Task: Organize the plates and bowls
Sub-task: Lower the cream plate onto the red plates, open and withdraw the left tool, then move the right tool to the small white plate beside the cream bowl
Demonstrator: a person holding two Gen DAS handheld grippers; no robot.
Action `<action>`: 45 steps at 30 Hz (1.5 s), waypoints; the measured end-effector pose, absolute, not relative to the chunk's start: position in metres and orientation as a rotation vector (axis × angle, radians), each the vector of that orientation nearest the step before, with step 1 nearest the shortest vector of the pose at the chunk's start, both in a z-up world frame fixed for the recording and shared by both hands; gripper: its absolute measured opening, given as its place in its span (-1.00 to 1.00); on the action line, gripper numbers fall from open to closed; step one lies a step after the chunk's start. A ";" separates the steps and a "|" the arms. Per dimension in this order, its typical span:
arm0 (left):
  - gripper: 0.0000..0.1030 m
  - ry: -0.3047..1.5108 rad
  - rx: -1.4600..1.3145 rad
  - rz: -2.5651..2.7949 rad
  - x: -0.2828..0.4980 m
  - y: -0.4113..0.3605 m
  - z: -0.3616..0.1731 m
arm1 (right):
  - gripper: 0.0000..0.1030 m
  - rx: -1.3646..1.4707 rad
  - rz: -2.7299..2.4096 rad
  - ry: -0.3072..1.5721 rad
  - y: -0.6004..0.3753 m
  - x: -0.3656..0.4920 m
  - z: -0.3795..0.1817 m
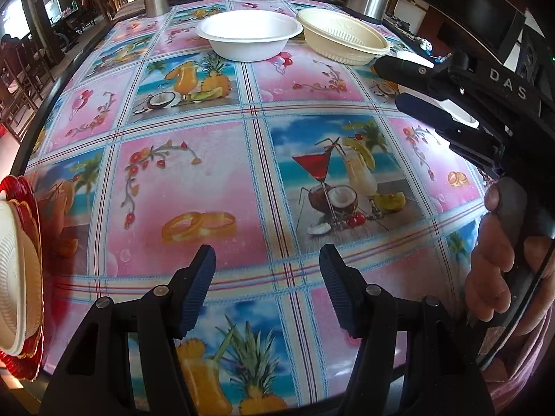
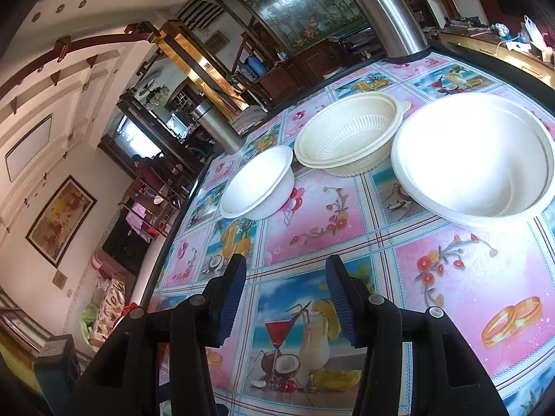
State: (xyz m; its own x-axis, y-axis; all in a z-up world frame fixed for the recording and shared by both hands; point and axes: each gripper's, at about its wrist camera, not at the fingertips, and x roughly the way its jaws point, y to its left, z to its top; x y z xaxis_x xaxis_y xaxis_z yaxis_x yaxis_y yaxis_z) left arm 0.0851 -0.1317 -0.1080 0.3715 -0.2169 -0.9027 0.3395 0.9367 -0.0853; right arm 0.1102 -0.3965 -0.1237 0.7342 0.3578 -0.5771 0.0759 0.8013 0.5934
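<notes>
Where right wrist shows large white bowl [image 2: 471,159], left wrist, red plate [image 1: 29,208].

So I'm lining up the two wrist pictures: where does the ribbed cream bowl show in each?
Left wrist: the cream bowl sits at the top, right of centre, right of the small white bowl.
Right wrist: the cream bowl sits above centre, between the small white bowl and a larger white bowl.
Shared landmark: the small white bowl beside it.
</notes>
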 end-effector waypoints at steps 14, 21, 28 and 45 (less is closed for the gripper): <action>0.19 1.088 -0.187 -0.162 0.250 -0.095 -0.061 | -0.02 0.924 0.207 0.813 -0.410 0.208 -0.122; 0.19 1.146 -0.377 -0.180 0.298 -0.094 -0.087 | -0.02 1.068 0.139 0.828 -0.407 0.243 -0.147; 0.19 1.156 -0.408 -0.212 0.301 -0.094 -0.099 | -0.02 1.042 0.151 0.799 -0.409 0.250 -0.155; 0.18 1.095 -0.551 -0.395 0.303 -0.085 -0.105 | -0.08 0.982 0.122 0.811 -0.396 0.259 -0.166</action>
State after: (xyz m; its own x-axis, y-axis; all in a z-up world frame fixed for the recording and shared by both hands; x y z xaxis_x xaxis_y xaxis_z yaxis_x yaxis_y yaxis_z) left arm 0.3034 -0.0848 -0.1047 0.4109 -0.5567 -0.7220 0.0324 0.8003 -0.5987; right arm 0.2586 -0.3959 -0.1661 0.7069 0.4384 -0.5551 0.2555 0.5736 0.7783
